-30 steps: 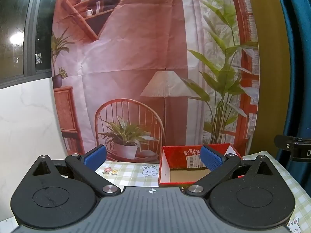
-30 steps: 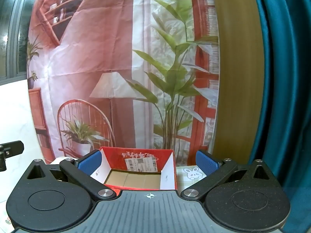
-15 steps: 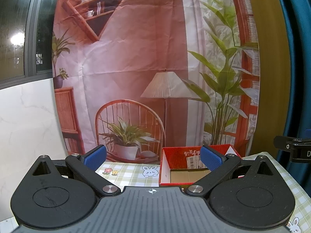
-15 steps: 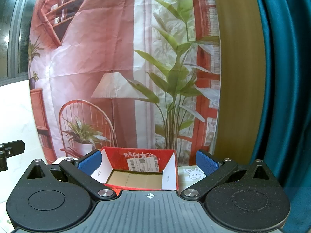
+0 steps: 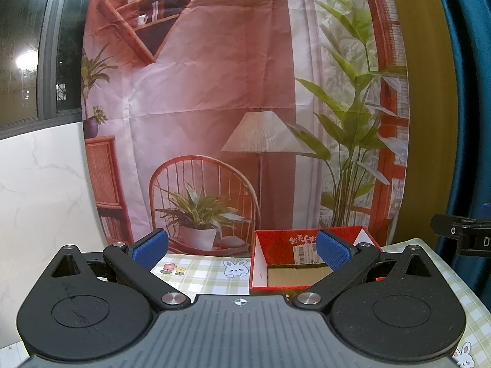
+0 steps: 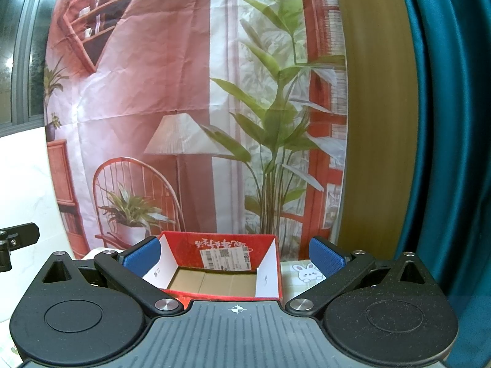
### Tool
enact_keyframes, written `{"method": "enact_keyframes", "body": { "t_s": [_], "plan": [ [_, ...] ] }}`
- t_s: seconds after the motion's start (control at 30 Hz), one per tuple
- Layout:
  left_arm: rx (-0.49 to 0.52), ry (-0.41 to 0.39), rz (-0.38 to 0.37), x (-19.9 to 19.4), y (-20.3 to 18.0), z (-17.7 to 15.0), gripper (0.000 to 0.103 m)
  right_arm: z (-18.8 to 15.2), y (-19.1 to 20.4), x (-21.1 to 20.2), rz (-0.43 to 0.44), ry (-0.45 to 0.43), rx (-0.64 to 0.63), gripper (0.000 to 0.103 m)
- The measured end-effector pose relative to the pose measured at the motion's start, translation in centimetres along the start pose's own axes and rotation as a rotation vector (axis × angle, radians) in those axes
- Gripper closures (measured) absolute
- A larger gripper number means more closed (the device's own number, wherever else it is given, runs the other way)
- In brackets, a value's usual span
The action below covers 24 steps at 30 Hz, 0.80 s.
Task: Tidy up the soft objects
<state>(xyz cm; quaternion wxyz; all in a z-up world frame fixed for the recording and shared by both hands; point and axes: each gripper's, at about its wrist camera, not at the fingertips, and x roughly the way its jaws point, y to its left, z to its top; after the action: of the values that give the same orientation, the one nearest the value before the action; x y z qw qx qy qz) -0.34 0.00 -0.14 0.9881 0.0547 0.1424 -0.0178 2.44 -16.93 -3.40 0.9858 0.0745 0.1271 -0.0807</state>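
Note:
An open red cardboard box (image 5: pixel 284 247) with a white label inside and a bare brown floor stands on the checked tablecloth (image 5: pixel 199 276) at the far side, ahead and right of my left gripper (image 5: pixel 242 245). That gripper is open, blue pads wide apart, nothing between them. In the right wrist view the same red box (image 6: pixel 221 248) sits straight ahead between the spread fingers of my right gripper (image 6: pixel 233 254), which is open and holds nothing. No soft object shows in either view.
A printed backdrop (image 5: pixel 214 92) of a chair, lamp and plants hangs just behind the table. A teal curtain (image 6: pixel 445 122) hangs at the right. White marble wall (image 5: pixel 40 184) lies left. The other gripper's black edge (image 5: pixel 463 234) shows at far right.
Both views have shifted only slightly; the box sits a touch lower in each. Both grippers stay open.

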Motion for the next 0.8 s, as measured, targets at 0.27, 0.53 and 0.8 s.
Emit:
{"method": "enact_keyframes", "body": {
  "t_s": [0.27,0.53,0.8],
  "plan": [
    [-0.004,0.012,-0.006,0.2,0.14,-0.08,0.0,0.11,0.16,0.06,-0.006,0.0,0.002,0.0],
    [-0.005,0.014,-0.003,0.2,0.16,-0.08,0.0,-0.39,-0.07,0.25,-0.003,0.001,0.006,0.0],
    [-0.005,0.014,-0.004,0.18,0.19,-0.12,0.0,-0.41,-0.06,0.23,-0.004,0.002,0.006,0.0]
  ]
}}
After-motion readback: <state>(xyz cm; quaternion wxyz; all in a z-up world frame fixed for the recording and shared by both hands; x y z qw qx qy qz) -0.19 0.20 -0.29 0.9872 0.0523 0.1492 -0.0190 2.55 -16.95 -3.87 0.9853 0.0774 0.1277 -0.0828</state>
